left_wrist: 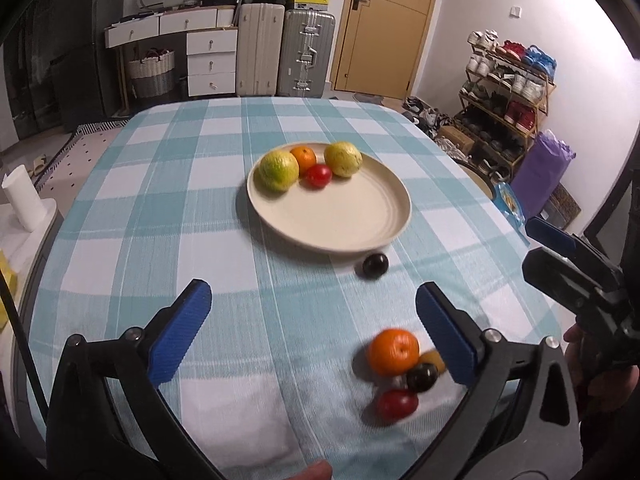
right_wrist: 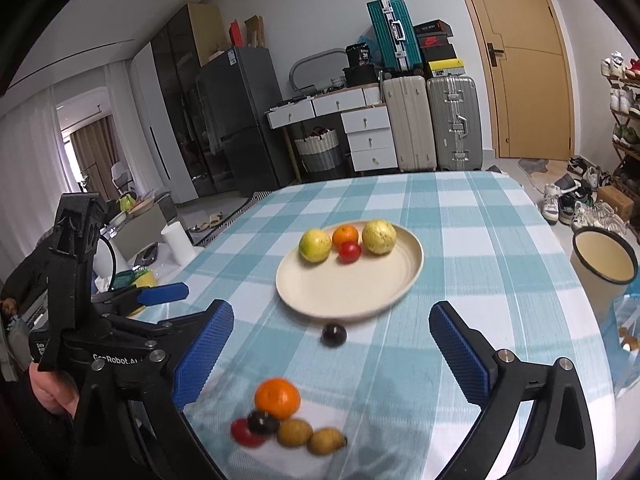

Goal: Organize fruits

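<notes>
On plate (left_wrist: 332, 224): two yellow-green fruits, orange (left_wrist: 303, 159), red tomato (left_wrist: 319, 176).

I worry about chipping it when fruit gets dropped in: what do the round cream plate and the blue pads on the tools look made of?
The round cream plate looks like matte ceramic or perhaps melamine: smooth, faint concentric rings, dull sheen. The blue pads look like ribbed rubber or printed plastic, from their fine ridged texture.

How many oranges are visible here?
2. One orange sits on the plate between two yellow-green fruits; the other orange lies on the tablecloth in the near cluster. None seems hidden.
</notes>
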The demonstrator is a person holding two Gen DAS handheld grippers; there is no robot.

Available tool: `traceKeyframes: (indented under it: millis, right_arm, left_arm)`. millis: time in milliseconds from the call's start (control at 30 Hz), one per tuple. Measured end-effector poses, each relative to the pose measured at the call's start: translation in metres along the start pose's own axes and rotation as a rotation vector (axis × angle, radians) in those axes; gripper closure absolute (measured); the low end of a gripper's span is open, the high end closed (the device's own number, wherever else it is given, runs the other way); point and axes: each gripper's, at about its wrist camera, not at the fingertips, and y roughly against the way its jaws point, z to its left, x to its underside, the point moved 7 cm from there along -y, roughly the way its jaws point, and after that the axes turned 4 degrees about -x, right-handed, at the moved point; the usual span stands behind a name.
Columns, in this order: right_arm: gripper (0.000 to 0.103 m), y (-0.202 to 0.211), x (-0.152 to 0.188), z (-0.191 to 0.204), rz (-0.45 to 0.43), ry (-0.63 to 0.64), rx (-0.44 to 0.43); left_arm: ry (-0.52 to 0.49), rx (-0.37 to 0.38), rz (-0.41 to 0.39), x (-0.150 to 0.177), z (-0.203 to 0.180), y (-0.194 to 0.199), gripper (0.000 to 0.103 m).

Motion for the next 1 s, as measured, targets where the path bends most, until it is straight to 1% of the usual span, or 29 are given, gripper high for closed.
traceKeyframes:
  millis: [333, 533, 667, 767, 833, 900, 967, 1000]
  right_arm:
    - [0.001, 0.013, 0.034, 0.0, 0.037, -0.03, 0.018]
    - [0.001, 0.013, 0.049, -0.005, 0.065, -0.07, 0.025]
    - [0.001, 0.016, 0.054, -0.009, 0.068, -0.088, 0.027]
    - [0.001, 0.016, 0.055, -0.012, 0.068, -0.1, 0.026]
    - [0.001, 0.017, 0.057, -0.013, 0.069, -0.106, 0.026]
    - [0.001, 0.017, 0.058, -0.013, 0.071, -0.11, 0.025]
    - [0.001, 0.016, 0.061, -0.014, 0.077, -0.115, 0.023]
    - [0.001, 0.016, 0.062, -0.015, 0.08, -0.117, 0.023]
  left_arm:
    - [-0.022, 0.065, 0.067, 0.042, -0.013, 0.004, 0.001]
    - [-0.056, 0.131, 0.122, 0.066, -0.027, 0.001, 0.001]
    - [-0.096, 0.152, 0.153, 0.076, -0.038, -0.003, 0.001]
    - [-0.129, 0.153, 0.171, 0.082, -0.045, -0.008, 0.001]
    - [-0.13, 0.158, 0.195, 0.086, -0.047, -0.013, 0.001]
    - [-0.122, 0.181, 0.215, 0.089, -0.049, -0.018, 0.002]
    - [-0.118, 0.191, 0.224, 0.09, -0.049, -0.02, 0.002]
    - [-0.118, 0.192, 0.226, 0.09, -0.049, -0.021, 0.004]
